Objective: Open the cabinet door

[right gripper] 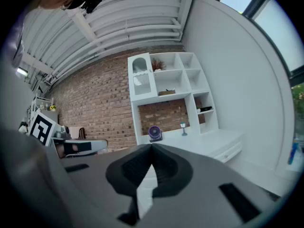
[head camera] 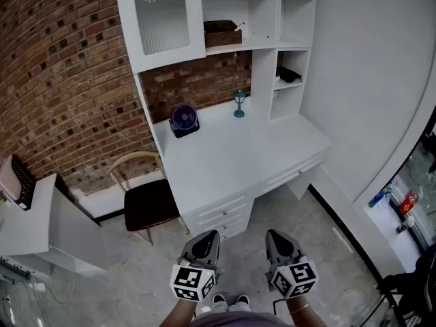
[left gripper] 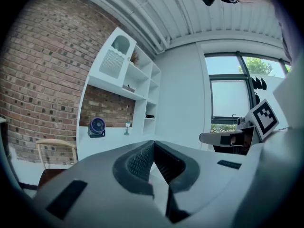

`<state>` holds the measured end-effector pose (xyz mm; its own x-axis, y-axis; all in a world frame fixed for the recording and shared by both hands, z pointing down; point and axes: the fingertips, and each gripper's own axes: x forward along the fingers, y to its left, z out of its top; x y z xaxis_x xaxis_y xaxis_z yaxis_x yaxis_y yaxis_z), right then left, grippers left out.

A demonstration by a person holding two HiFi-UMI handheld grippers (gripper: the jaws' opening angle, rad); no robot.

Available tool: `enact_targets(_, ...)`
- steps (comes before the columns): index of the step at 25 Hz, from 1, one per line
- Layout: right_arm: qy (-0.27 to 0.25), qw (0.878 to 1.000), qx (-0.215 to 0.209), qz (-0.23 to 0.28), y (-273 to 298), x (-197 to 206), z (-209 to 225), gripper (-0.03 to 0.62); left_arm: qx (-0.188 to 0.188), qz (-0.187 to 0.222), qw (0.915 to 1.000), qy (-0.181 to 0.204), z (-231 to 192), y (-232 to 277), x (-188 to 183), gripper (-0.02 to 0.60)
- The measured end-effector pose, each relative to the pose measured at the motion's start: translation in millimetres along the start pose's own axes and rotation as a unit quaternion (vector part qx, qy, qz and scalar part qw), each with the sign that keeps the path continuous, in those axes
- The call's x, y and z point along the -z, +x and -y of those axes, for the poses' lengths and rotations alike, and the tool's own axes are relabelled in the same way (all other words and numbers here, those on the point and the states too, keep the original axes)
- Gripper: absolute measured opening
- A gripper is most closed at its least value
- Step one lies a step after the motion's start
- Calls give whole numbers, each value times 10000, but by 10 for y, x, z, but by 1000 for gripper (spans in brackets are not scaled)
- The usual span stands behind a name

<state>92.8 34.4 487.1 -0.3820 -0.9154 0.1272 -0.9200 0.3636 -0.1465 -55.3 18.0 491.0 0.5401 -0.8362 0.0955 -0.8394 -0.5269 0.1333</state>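
From the head view, I am standing back from the white desk (head camera: 231,162), with bare floor between me and its drawers (head camera: 221,213). I hold my left gripper (head camera: 205,242) and my right gripper (head camera: 280,242) low in front of me, side by side and near each other, both aimed at the desk. I judge this a resting stance, since nothing is within reach yet. The cabinet door (head camera: 163,22) sits in the upper left of the shelf unit above the desk, far from me. It has a ribbed glass panel and lies flush with its frame, so it is not yet opened. To its right are open shelves. Under it, on the desk, a small purple fan (head camera: 184,120) stands near the brick wall, and a blue goblet (head camera: 239,104) stands to the fan's right. A chair (head camera: 146,203) stands left of the desk.

In the left gripper view, my jaws are clenched tip to tip with nothing between them. Past them the door shows high on the left of the unit, well apart from me. The other gripper shows at the right edge.

In the right gripper view, these jaws are also pressed together and empty. The door is again small and distant, above the fan. I cannot make out its handle clearly, so I would guess I need to step closer and raise one gripper.
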Motion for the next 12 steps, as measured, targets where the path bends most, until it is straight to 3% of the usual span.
enact_targets(12,-42,9998,-192,-22,-25,73,35,1,-157,27,9999,-8,20,6,77,0)
